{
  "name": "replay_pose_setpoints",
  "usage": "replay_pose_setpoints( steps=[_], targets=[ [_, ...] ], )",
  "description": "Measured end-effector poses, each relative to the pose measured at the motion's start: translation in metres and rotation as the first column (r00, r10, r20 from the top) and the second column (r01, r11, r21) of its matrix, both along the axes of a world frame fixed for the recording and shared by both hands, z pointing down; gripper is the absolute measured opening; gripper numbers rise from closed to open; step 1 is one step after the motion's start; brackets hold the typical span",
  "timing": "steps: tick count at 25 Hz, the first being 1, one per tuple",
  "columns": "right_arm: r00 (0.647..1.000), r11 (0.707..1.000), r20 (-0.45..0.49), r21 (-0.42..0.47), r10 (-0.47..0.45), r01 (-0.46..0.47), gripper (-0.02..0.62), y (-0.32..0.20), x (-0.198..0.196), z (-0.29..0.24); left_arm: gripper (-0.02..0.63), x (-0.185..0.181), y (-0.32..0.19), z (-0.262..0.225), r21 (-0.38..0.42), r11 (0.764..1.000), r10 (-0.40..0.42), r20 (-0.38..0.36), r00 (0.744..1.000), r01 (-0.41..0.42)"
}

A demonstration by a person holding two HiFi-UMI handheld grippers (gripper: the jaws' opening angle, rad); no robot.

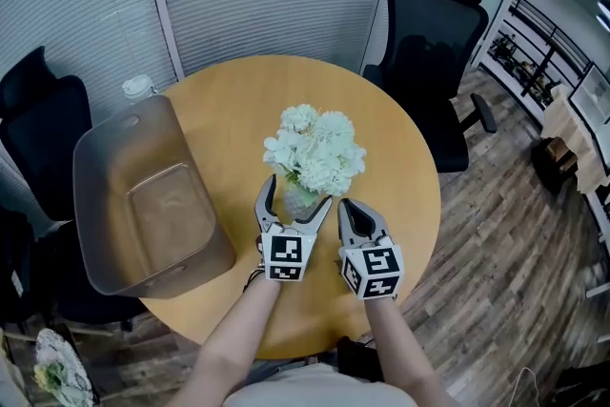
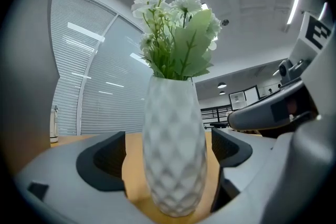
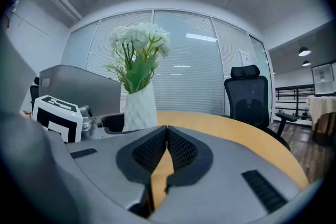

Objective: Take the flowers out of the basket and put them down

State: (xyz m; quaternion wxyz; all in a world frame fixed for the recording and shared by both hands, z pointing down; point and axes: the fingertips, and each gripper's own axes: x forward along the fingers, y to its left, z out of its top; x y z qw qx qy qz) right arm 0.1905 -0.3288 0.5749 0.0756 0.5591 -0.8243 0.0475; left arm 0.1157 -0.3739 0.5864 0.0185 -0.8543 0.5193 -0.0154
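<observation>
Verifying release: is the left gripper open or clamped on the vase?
The left gripper is open: both pads stand clear of the vase, table showing in the gaps.

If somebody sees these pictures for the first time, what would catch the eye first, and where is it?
First come the white flowers in a white faceted vase. It stands upright near the middle of the round wooden table, between the open jaws of the left gripper, whose pads do not touch it. Next is the large grey basket, empty, on the table's left side. The right gripper is shut, just right of the vase.
</observation>
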Motion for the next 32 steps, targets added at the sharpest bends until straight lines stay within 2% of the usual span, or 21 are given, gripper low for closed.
replay_pose_setpoints(
  steps=[12, 21, 26, 32],
  targets=[
    [1.000, 0.998, 0.020, -0.069, -0.008, 0.010, 0.025, 0.020, -0.008, -0.015, 0.492, -0.008, 0.027, -0.016, -0.065, 0.998, -0.017, -0.014, 1.000, 0.016],
    [0.999, 0.994, 0.027, -0.109, -0.023, 0.026, 0.025, 0.031, -0.010, -0.048, 0.492, -0.009, 0.045, -0.036, -0.153, 0.988, -0.021, -0.020, 1.000, 0.018],
    [0.999, 0.991, 0.040, -0.135, -0.016, 0.021, 0.025, 0.037, -0.006, -0.063, 0.491, -0.012, 0.055, -0.053, -0.172, 0.984, -0.039, -0.017, 0.999, 0.035],
    [0.998, 0.992, 0.057, -0.126, 0.003, 0.004, 0.025, 0.041, -0.001, -0.083, 0.491, -0.013, 0.066, -0.070, -0.182, 0.983, -0.034, 0.040, 0.999, 0.040]
  ],
)
